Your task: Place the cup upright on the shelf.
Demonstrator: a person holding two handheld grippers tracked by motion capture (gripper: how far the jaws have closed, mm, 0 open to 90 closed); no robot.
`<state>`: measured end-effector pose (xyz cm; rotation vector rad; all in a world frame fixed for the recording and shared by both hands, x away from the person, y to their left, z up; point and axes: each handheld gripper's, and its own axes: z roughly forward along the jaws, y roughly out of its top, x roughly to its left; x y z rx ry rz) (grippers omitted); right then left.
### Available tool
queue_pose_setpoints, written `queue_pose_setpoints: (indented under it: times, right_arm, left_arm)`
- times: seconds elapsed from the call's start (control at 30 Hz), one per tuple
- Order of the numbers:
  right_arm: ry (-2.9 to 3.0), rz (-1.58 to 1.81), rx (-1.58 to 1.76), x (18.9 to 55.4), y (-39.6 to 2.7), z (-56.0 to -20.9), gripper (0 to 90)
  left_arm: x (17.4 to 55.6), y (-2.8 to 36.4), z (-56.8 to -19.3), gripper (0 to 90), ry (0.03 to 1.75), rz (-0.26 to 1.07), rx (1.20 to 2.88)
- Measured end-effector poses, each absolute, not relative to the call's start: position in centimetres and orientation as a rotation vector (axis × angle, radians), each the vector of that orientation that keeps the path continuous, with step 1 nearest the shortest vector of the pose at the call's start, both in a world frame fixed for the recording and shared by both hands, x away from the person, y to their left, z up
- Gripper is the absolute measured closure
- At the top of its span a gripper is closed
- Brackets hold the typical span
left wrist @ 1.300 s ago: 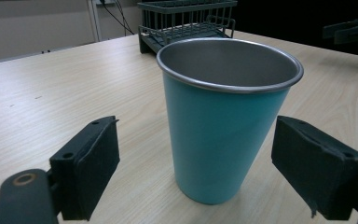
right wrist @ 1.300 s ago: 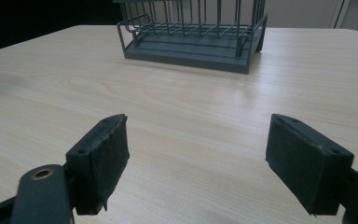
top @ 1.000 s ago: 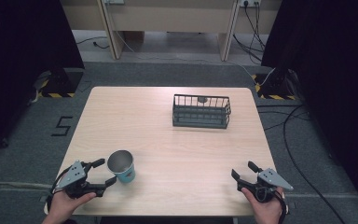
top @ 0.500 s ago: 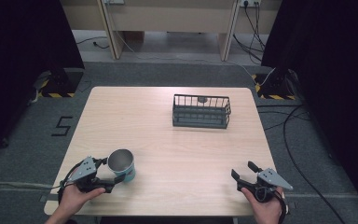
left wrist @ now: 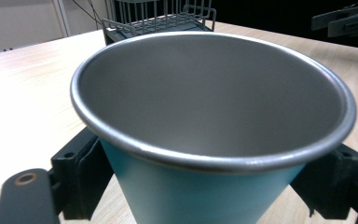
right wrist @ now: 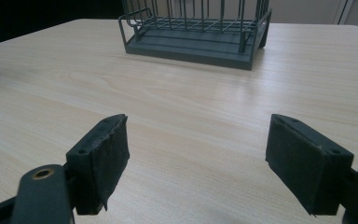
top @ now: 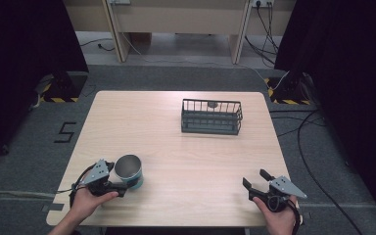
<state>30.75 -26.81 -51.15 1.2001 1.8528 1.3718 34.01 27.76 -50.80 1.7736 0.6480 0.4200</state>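
Note:
A metal cup with a teal outside (top: 129,169) stands upright near the table's front left corner. My left gripper (top: 120,177) is open, one jaw on each side of the cup's lower wall. In the left gripper view the cup (left wrist: 205,112) is empty, and the pads (left wrist: 86,175) sit close against its sides; I cannot tell if they touch. My right gripper (top: 255,179) is open near the front right edge with nothing between its pads (right wrist: 105,161). It points toward the basket.
A dark wire basket (top: 210,117) stands at the back right of the wooden table (top: 176,147), with a small dark thing at its far side. The basket (right wrist: 196,44) lies straight ahead of the right gripper. Cables run across the floor at the right.
My left gripper has slid forward to the right until its jaws straddle the cup. The cup, the basket and the right gripper have stayed put.

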Motion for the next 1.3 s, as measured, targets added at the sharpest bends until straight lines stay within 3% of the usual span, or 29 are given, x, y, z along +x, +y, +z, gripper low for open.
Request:
queue_pose_setpoints:
  times: [1.3]
  right_arm:
    - [1.852, 1.383, 1.201, 30.7, -26.9, -51.1, 22.2]
  left_arm:
    - [37.6, 25.2, -46.3, 16.0, 0.587, 0.496, 1.688]
